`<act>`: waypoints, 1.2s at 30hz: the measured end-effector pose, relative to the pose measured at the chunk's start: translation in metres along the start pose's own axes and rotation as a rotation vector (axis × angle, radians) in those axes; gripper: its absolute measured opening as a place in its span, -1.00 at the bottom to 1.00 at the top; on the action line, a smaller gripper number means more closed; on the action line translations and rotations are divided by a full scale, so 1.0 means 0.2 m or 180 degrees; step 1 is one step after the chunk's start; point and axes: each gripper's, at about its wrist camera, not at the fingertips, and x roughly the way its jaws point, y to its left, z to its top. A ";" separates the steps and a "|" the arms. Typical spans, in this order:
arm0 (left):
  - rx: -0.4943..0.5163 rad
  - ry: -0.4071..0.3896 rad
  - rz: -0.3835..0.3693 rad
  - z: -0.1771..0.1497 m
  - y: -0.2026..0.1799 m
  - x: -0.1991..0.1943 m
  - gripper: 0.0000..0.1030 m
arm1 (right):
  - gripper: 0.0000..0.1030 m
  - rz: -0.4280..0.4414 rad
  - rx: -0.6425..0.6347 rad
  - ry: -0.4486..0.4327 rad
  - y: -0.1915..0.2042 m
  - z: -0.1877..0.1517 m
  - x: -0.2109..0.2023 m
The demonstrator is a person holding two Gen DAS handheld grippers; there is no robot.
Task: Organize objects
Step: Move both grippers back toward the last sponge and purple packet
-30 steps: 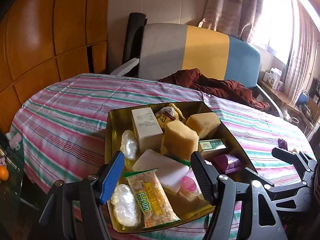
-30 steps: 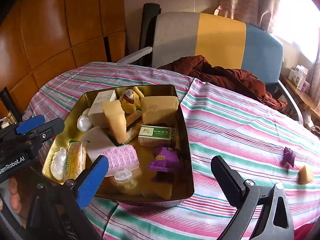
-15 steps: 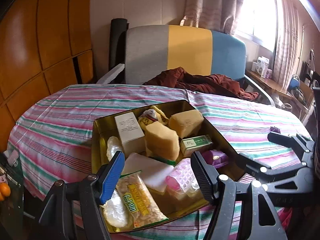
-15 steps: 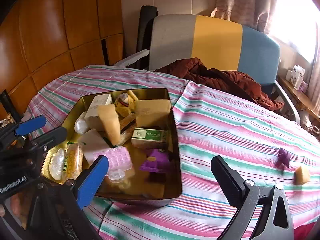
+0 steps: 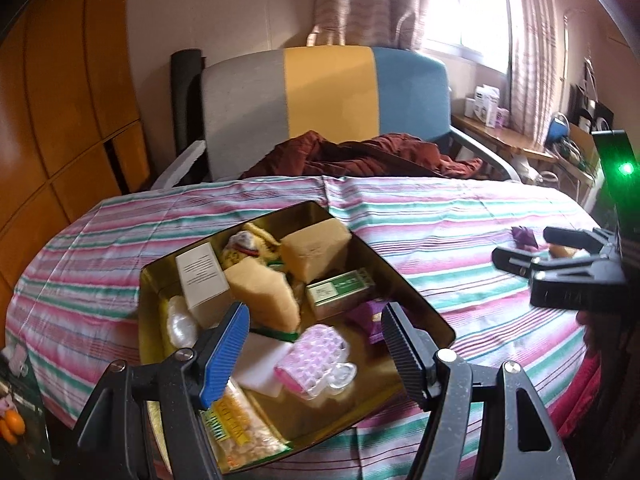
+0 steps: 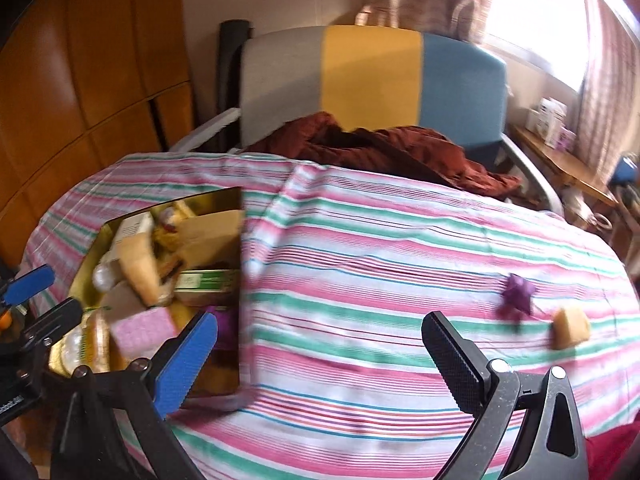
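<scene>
Left wrist view: the left gripper [image 5: 314,344] hangs over the gold tin [image 5: 416,300], its fingers spread wide and holding nothing. The right gripper [image 6: 320,354] is spread wide too, empty. Well right of the tin, a purple piece [image 6: 518,290] and a yellow sponge bit [image 6: 570,326] lie on the striped surface [image 6: 380,256].

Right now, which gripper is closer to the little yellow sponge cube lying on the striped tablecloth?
Right. The right gripper sits beside the small yellow sponge cube; the left gripper hovers over the gold metal tin, far across the striped tablecloth.
</scene>
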 end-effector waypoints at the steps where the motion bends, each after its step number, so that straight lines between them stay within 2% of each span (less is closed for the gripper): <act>1: 0.0029 0.0010 -0.0018 0.01 -0.02 0.01 0.35 | 0.99 -0.0035 0.0042 0.0014 -0.04 0.00 0.00; 12: 0.0299 0.0073 -0.0198 0.06 -0.22 0.08 0.35 | 0.99 -0.0489 0.0637 0.0143 -0.59 -0.04 -0.02; 26: 0.0585 0.0204 -0.0467 0.14 -0.49 0.22 0.35 | 0.99 -0.0905 0.1375 0.0298 -1.22 -0.10 -0.01; 31: 0.0664 0.0298 -0.0547 0.15 -0.59 0.28 0.35 | 0.99 -0.0937 0.1711 0.0280 -1.39 -0.12 0.01; 36: 0.0762 0.0387 -0.0619 0.16 -0.70 0.36 0.35 | 0.99 -0.0809 0.2197 0.0297 -1.52 -0.20 0.05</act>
